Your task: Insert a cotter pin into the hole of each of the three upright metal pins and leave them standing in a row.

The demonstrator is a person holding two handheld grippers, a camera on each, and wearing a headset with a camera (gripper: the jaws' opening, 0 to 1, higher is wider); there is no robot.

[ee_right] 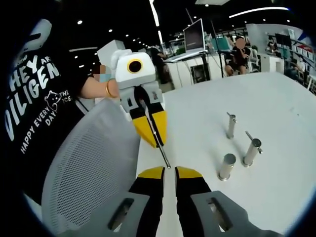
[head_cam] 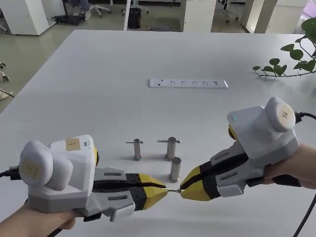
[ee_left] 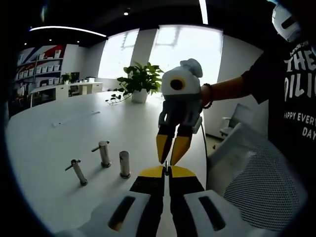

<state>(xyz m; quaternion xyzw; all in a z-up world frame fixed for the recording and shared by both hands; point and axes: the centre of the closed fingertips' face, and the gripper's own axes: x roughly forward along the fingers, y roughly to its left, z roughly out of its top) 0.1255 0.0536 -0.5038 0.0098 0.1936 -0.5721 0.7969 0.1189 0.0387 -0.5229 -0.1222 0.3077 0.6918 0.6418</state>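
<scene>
Fingers of the left gripper [head_cam: 164, 191] are pressed together on a thin cotter pin [head_cam: 174, 190], held low over the near part of the white table [head_cam: 98, 89]. The pin's gripped end is hidden between the yellow tips, and only a short silvery length pokes out. Facing it tip to tip, the right gripper [head_cam: 183, 190] has its fingers slightly apart, with a narrow gap showing in the right gripper view. The free end of the cotter pin reaches the mouth of that gap. Whether those fingers touch it cannot be told. The cotter pin is so fine that its shape is hard to make out in the head view.

Just beyond the meeting tips, 3 grey metal pins stand upright on the table. The nearest pin [head_cam: 175, 169] is bare, with a plain flat top. Behind it, the left rear pin [head_cam: 137, 149] and the right rear pin [head_cam: 171, 148] stand side by side. Each has a thin cross-piece through its head, sticking out to one side.

Farther back, a white power strip [head_cam: 187, 83] lies flat. The leaves of a plant [head_cam: 296, 59] are cut off by the right edge. The person's hands are cropped at the frame edges, and a mesh chair back [ee_right: 89, 163] curves beside the table in the right gripper view.
</scene>
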